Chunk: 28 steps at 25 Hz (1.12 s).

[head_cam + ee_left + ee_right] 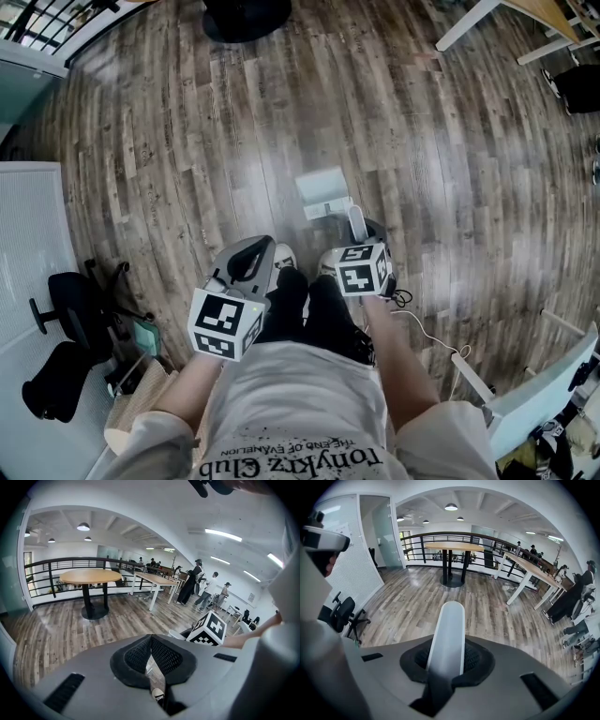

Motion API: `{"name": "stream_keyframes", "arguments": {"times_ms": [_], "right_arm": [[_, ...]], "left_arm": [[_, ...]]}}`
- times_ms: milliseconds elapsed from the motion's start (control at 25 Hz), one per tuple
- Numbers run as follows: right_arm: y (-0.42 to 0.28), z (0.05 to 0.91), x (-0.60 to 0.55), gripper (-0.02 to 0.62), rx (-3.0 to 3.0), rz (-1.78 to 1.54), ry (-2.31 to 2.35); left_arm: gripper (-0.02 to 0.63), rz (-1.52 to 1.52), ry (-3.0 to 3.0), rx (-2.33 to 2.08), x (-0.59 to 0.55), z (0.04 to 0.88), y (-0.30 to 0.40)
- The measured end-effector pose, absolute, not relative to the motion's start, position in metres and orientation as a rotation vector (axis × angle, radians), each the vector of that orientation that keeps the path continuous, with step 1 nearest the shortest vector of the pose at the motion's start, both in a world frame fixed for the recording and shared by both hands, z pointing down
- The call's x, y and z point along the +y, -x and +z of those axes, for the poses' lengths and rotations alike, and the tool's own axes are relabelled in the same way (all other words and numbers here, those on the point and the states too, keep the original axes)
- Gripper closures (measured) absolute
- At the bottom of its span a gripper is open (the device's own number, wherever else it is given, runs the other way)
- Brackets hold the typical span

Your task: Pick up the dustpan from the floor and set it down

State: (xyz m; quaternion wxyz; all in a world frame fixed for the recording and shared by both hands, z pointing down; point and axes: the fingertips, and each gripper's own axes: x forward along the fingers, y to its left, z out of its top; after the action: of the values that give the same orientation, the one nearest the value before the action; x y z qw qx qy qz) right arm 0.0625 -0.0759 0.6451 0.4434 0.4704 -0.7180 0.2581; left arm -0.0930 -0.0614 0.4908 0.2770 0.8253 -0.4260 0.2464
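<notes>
While the left gripper (251,255) just sits with its jaws pressed together on nothing, the right gripper (364,230) is clamped on the handle of the white dustpan (323,192), pan end sticking out ahead over the wood floor (187,141).

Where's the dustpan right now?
In the head view's centre, the dustpan is just ahead of the person's shoes, its handle clamped in the right gripper.

Right hand-held gripper (364,234) holds the white dustpan (322,190) by its handle.
</notes>
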Motion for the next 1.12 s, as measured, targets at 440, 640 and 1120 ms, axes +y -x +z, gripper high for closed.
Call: {"name": "stream_keyframes", "arguments": {"times_ms": [440,640,1120], "right_arm": [[-0.062,0.638,-0.074,0.431,-1.821,0.655,-1.145],[-0.056,0.637,-0.069,0.383,-1.849,0.697,-1.116],[-0.064,0.608,-0.064,0.319,-1.898,0.684,-1.175]], "left_arm": [[0.583,0.658,-2.225,-1.139,-0.054,0.487,0.089],[0.583,0.649,-2.227,-1.147,-0.051,0.485,0.09],[0.583,0.61,-2.265,-1.168,-0.042,0.465,0.088]]}}
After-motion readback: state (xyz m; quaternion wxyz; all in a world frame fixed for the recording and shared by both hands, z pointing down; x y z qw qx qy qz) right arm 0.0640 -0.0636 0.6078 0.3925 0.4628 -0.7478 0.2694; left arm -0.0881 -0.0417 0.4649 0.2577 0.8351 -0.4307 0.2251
